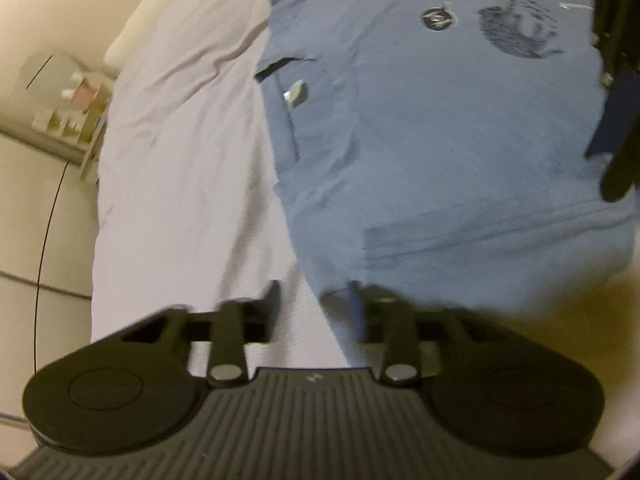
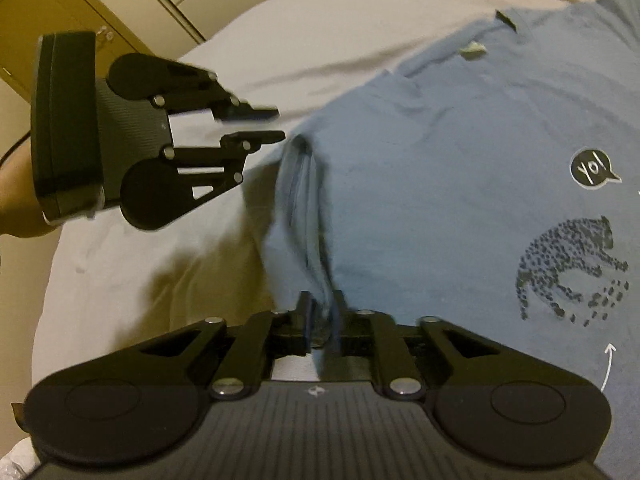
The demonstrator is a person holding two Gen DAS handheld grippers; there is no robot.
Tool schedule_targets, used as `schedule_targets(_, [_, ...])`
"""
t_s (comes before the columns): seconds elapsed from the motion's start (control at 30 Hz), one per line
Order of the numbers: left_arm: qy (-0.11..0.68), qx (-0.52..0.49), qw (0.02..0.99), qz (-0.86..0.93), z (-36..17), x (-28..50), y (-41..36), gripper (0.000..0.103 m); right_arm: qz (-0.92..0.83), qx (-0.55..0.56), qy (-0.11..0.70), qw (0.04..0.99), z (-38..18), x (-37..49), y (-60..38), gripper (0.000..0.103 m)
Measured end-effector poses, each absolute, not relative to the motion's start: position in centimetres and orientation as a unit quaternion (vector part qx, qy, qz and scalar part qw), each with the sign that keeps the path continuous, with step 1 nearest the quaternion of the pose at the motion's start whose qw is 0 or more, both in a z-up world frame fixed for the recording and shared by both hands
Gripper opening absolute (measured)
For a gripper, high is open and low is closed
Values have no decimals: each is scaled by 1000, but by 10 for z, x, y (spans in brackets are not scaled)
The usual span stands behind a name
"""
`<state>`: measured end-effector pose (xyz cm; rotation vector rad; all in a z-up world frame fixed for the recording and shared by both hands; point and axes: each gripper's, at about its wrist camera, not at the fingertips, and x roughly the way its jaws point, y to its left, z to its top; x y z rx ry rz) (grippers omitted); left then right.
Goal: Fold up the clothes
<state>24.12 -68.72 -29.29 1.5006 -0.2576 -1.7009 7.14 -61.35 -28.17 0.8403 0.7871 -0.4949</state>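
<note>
blue shirt [image 2: 460,184], one only, lies flat on the white sheet [image 2: 140,272], long axis away from the cameras. right gripper [image 2: 322,312] pinches its bunched edge; left gripper [image 2: 264,124] hangs parted, empty.

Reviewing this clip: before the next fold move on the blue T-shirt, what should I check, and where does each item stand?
1. Right gripper pinching the blue T-shirt: ok, a ridge of fabric runs between its fingers.
2. Left gripper free of cloth: ok, open, nothing between its fingers.
3. Left gripper near the shirt edge: ok.
4. Shirt lying flat on the white sheet: not ok, bunched at the pinch.
5. Grip depth: cannot tell, blurred.
</note>
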Motion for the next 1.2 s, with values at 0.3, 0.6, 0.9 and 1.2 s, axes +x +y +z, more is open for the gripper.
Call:
schedule_targets(0.3, [3, 560, 497, -663, -271, 259, -664, 36, -252, 349, 377, 820, -271, 53, -611, 21])
schedule_targets(0.6, [100, 510, 550, -654, -272, 240, -597, 37, -218, 411, 379, 800, -295, 62, -621, 42])
schedule_targets(0.9, [182, 458, 585, -645, -275, 209, -554, 37, -194, 414, 376, 806, -293, 54, -645, 5])
schedule_targets(1.2, [224, 405, 610, -644, -273, 175, -557, 38, -174, 365, 373, 835, -275, 75, -686, 40])
